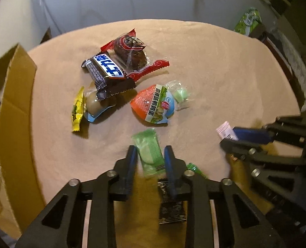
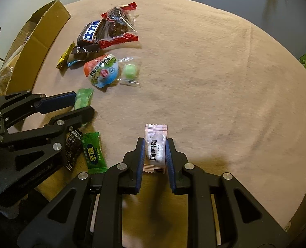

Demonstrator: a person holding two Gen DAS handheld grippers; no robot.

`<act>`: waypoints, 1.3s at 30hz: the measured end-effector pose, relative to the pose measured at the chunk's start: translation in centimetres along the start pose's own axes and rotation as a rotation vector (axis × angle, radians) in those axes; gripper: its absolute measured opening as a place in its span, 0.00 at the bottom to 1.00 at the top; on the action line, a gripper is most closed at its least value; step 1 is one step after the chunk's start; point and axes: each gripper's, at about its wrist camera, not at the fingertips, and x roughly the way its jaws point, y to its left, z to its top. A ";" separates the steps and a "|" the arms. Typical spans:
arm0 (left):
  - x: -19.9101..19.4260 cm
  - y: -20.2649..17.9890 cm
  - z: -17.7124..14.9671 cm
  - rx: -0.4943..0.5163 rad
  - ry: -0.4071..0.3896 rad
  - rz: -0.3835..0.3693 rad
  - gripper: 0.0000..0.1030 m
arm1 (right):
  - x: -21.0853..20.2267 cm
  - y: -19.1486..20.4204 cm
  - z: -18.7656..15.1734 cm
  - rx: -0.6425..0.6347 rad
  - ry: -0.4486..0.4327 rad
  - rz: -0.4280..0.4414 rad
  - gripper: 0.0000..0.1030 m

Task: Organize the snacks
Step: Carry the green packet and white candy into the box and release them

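The left claw (image 1: 150,157) is pointing steeply down at the tabletop (image 1: 214,66), its blue pads narrowed onto a pale green candy packet (image 1: 149,150) that is sitting lengthwise between them; in the right wrist view the same packet (image 2: 83,98) is showing pinched between those pads. The right claw (image 2: 155,155) is gripping a white candy sachet (image 2: 155,148) with black lettering, its pads pressing on both long edges.

In the left wrist view, the rest of the snacks are lying in a loose cluster from about eleven to twelve o'clock of the left claw: a brown chocolate bar (image 1: 106,72) overlapping a red-edged clear pack (image 1: 132,53), a yellow wrapper (image 1: 78,109) beside a blue-trimmed pack (image 1: 97,107), and an orange and blue quail-egg pack (image 1: 155,105) touching a small clear-wrapped green sweet (image 1: 180,95).

A cardboard box (image 1: 14,95) is standing at nine o'clock, at the tabletop's edge.

In the right wrist view, a bright green candy (image 2: 94,153) and a black wrapper (image 2: 73,150) are lying under the left claw, at nine o'clock of the sachet.
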 end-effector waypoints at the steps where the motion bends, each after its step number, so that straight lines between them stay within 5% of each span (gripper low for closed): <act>1: -0.1 0.1 0.0 0.010 -0.004 0.001 0.19 | 0.0 0.1 0.1 -0.001 -0.001 0.002 0.20; 18: -3.1 4.3 -0.1 -0.137 -0.041 -0.116 0.18 | -1.5 -0.7 0.3 0.034 -0.043 0.069 0.19; 39: -10.3 10.6 -1.1 -0.281 -0.202 -0.033 0.18 | -8.6 4.8 6.1 -0.119 -0.190 0.181 0.19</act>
